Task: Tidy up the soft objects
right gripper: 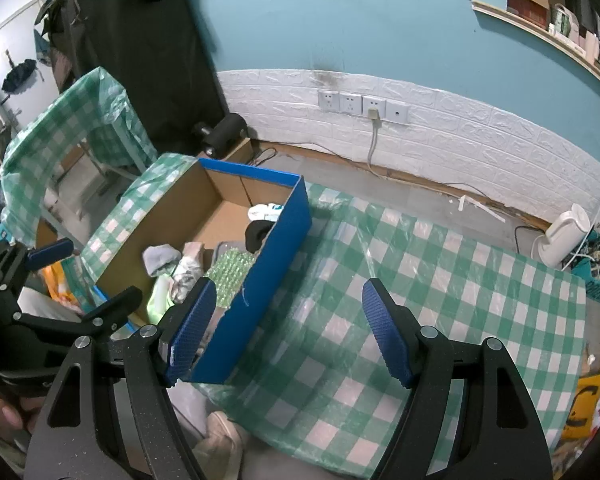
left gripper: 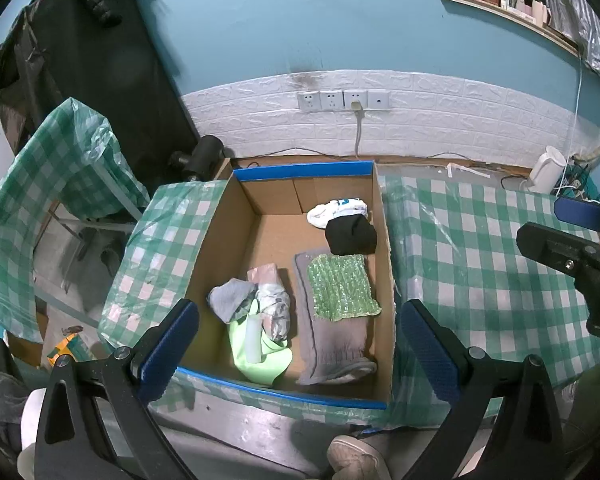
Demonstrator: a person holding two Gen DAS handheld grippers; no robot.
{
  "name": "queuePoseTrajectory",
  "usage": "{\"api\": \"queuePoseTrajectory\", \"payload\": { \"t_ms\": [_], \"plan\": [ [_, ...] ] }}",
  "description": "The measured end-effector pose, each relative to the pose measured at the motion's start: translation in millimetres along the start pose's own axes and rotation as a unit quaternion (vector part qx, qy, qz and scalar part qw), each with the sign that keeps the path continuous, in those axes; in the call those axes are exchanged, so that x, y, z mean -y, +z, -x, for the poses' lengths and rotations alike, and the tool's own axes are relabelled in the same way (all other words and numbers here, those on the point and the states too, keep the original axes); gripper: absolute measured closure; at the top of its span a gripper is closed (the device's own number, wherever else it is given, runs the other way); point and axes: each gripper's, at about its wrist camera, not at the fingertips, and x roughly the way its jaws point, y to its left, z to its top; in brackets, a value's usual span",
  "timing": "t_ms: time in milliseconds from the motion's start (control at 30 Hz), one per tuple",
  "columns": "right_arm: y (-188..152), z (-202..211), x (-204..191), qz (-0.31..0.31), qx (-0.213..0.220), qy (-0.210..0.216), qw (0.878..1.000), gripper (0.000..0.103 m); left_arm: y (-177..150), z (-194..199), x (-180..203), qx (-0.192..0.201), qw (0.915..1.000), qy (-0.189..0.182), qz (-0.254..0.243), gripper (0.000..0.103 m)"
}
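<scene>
- The left claw point(left gripper: 300, 344) hangs above the near edge of the cardboard box point(left gripper: 384, 264), its blue pads spread wide with nothing between them.
- The right claw point(right gripper: 288, 334) is likewise spread and empty, hovering over the checked tablecloth point(right gripper: 420, 280) just right of the box's blue outer wall.
- Inside the box, on the right, a grey towel point(left gripper: 332, 344) lies flat with a green sequinned cloth point(left gripper: 342, 286) on top of it; beyond them sit a black sock point(left gripper: 350, 234) and a white sock point(left gripper: 336, 210) at the far right corner.
- At the near left of the box floor lie a grey sock point(left gripper: 230, 298), a patterned bundle point(left gripper: 274, 304) and a lime-green cloth point(left gripper: 260, 360), with a small white bottle point(left gripper: 253, 338) resting on the cloth.
- The tabletop to the right of the box looks bare, so the soft things all appear to be in the box already.
- If tidying goes on, the loose near-left heap seems the likely target: come straight down, pinch one cloth at a fold, and steer clear of the bottle and the box wall.
</scene>
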Motion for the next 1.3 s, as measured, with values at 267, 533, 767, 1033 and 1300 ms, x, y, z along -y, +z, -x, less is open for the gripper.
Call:
{"api": "queuePoseTrajectory", "payload": {
  "t_ms": [267,533,767,1033,1300],
  "plan": [
    [-2.1,0.3,0.4,0.0,-0.001,0.0,1.0,0.028,-0.5,0.2,0.3,-0.001,1.0,0.0,0.001,0.001],
    [-1.1,0.2,-0.2,0.001,-0.001,0.0,1.0,0.028,-0.5,0.3,-0.2,-0.001,1.0,0.001,0.0,0.001],
    [-0.4,0.3,-0.4,0.001,-0.001,0.0,1.0,0.028,-0.5,0.3,0.2,-0.001,1.0,0.001,0.0,0.001],
    [-2.0,0.7,-0.6,0.001,-0.002,0.0,1.0,0.028,-1.0,0.8,1.2,-0.001,1.0,0.001,0.0,0.001],
    [-1.1,0.7,-1.2,0.001,-0.002,-0.001,1.0,0.028,-3.2,2.5,3.8,-0.001,1.0,-0.001,-0.001,0.001]
  ]
}}
